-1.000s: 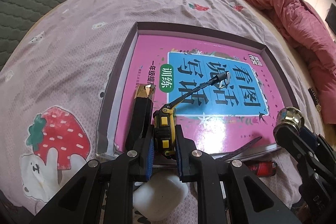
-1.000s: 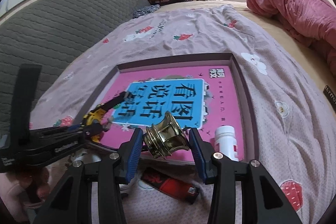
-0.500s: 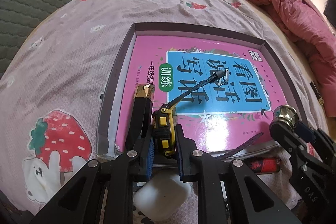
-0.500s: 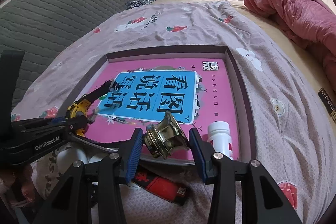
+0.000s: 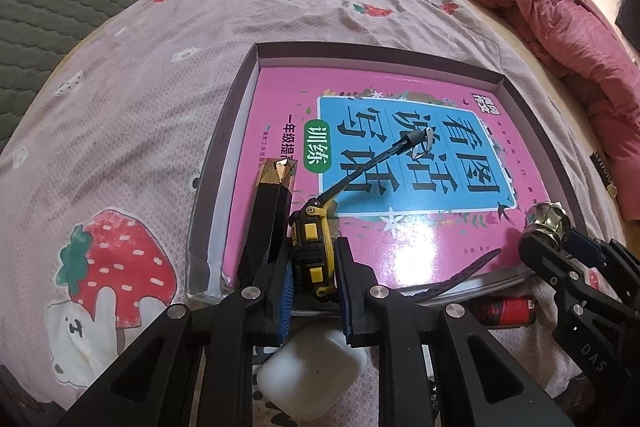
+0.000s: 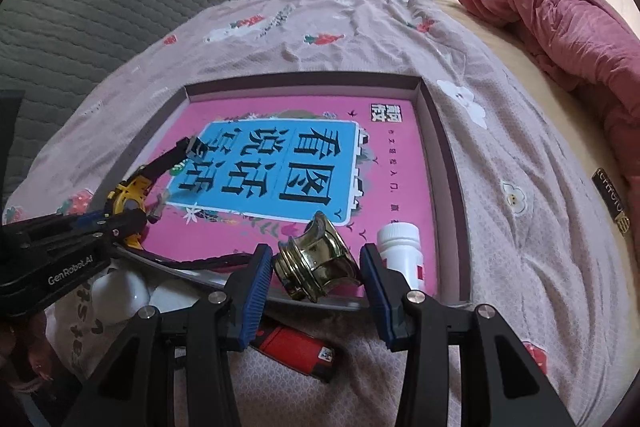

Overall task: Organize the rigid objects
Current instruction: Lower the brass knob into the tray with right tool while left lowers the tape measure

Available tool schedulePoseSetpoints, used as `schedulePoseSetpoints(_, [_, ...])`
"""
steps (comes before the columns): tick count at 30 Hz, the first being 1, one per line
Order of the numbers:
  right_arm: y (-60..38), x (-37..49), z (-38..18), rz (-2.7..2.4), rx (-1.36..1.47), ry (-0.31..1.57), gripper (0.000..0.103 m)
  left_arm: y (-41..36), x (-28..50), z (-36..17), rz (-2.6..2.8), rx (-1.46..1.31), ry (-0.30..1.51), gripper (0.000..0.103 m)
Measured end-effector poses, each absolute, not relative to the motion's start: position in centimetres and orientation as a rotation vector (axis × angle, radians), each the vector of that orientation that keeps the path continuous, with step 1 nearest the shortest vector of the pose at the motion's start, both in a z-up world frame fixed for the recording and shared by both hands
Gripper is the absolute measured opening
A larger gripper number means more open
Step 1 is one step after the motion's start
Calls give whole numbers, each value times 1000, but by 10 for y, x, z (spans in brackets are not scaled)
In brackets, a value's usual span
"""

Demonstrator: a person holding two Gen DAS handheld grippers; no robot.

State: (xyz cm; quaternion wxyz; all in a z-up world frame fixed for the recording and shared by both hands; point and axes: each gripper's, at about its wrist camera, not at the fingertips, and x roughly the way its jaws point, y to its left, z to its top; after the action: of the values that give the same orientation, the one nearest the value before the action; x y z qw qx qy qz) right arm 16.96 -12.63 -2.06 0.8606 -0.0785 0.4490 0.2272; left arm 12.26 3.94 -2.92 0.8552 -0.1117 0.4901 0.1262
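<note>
My left gripper (image 5: 312, 283) is at the near left corner of the shallow brown box (image 5: 240, 99). A yellow and black watch (image 5: 311, 251) is pinched between its blue pads, which are beginning to part; the black strap reaches out over the pink book (image 5: 360, 99). My right gripper (image 6: 316, 279) is shut on a brass knob (image 6: 316, 263) above the box's near edge. The right wrist view has the watch (image 6: 128, 199) at the left. The left wrist view has the brass knob (image 5: 546, 217) at the right.
A white bottle (image 6: 400, 251) lies in the box's near right corner, and a black stick with a gold tip (image 5: 272, 211) at its left. A red lighter (image 6: 296, 347) and a white case (image 5: 312, 367) lie on the bedspread in front. A pink quilt (image 5: 560, 19) is heaped far right.
The right gripper has tipped down a little with the brass knob in it. The left gripper and the watch have stayed where they were.
</note>
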Motion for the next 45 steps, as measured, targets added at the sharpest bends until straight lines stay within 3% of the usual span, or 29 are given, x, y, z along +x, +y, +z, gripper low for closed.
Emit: schedulePoseSetpoints(45, [-169,141,1,497,-54,844,46,45,115,-23,232,-276,1031,23])
